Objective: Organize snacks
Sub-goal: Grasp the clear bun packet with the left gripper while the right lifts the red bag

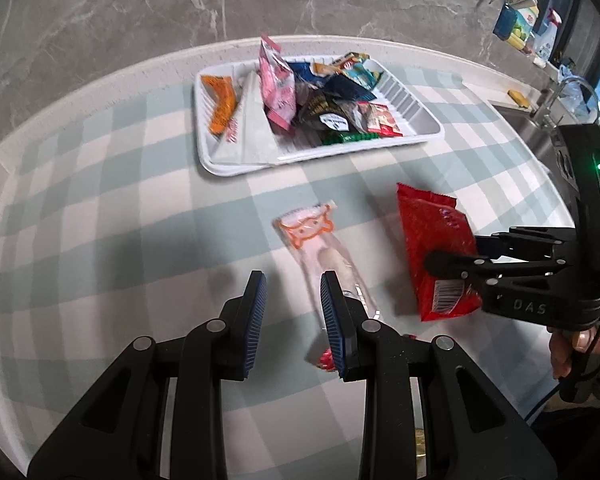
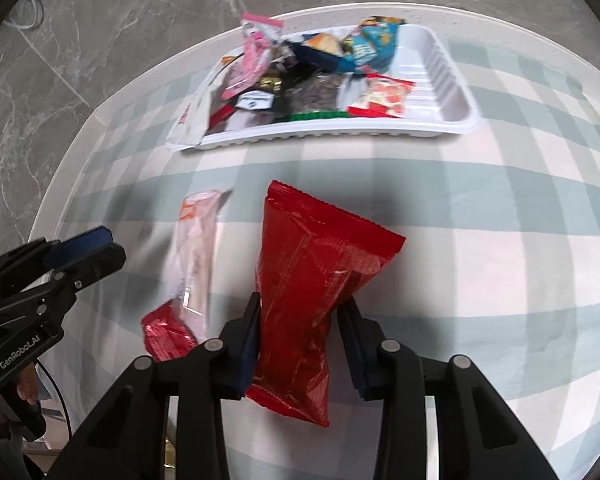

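Note:
A white tray (image 1: 420,112) holds several snack packs at the back of the checked table; it also shows in the right wrist view (image 2: 452,92). A red snack bag (image 2: 312,264) lies between my right gripper's (image 2: 300,304) fingers, which press on its lower part; in the left wrist view the bag (image 1: 432,232) is at right under that gripper (image 1: 456,266). A clear sausage pack with an orange cat print (image 1: 320,240) lies on the table. My left gripper (image 1: 294,284) is open just above its near end, empty. A small red packet (image 2: 168,332) lies beside it.
The table's rounded edge (image 1: 100,80) drops to a grey marble floor. A sink with a tap (image 1: 556,96) and a shelf of bottles stand at the far right. The person's hand (image 1: 580,344) holds the right gripper's handle.

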`<action>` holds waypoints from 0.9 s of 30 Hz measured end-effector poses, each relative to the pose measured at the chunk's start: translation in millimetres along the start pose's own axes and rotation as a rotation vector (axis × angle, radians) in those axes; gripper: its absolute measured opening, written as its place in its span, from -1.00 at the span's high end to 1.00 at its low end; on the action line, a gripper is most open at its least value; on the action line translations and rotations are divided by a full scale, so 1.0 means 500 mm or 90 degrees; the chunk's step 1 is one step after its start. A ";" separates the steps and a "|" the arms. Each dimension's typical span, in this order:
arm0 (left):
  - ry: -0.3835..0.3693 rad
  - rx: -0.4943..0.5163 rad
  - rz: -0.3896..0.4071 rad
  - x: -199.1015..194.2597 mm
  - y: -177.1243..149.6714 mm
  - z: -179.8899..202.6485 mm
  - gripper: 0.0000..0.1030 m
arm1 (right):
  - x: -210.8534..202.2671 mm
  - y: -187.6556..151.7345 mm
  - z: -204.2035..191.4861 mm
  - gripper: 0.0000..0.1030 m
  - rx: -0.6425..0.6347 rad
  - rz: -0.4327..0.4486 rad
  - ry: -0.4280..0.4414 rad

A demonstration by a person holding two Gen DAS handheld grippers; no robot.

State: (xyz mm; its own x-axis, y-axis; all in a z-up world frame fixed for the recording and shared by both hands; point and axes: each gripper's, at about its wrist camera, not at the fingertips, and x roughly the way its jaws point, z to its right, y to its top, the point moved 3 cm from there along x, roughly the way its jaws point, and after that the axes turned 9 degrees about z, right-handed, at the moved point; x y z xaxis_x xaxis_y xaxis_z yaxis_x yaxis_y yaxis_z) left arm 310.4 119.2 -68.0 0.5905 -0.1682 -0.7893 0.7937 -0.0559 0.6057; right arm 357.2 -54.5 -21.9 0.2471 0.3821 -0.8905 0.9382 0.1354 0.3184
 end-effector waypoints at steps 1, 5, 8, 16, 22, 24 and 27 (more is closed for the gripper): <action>-0.008 -0.009 -0.009 0.010 -0.002 0.001 0.48 | -0.004 -0.002 0.009 0.23 0.003 0.000 0.000; -0.041 -0.046 -0.031 0.042 -0.009 0.006 -0.21 | -0.015 -0.009 0.033 0.23 0.017 0.003 -0.003; -0.077 -0.079 -0.038 0.059 -0.011 0.009 -0.50 | -0.022 -0.014 0.042 0.23 0.023 0.006 -0.005; -0.044 -0.076 -0.051 0.100 -0.005 0.026 -0.50 | -0.026 -0.021 0.048 0.14 0.026 0.012 -0.006; -0.020 -0.056 -0.068 0.130 -0.009 0.048 -0.51 | -0.027 -0.022 0.049 0.12 0.019 0.012 -0.008; -0.012 -0.053 -0.074 0.140 -0.014 0.054 -0.50 | -0.027 -0.023 0.048 0.11 0.012 0.011 -0.010; 0.002 -0.034 -0.067 0.145 -0.016 0.066 -0.50 | -0.025 -0.023 0.047 0.10 0.008 0.009 -0.010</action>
State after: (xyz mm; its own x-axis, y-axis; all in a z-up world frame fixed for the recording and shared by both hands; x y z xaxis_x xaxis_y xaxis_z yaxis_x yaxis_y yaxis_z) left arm 342.1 75.2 -127.0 0.5042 -0.1609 -0.8485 0.8578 -0.0207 0.5136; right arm 349.0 -82.4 -22.0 0.2643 0.3689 -0.8911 0.9376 0.1181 0.3270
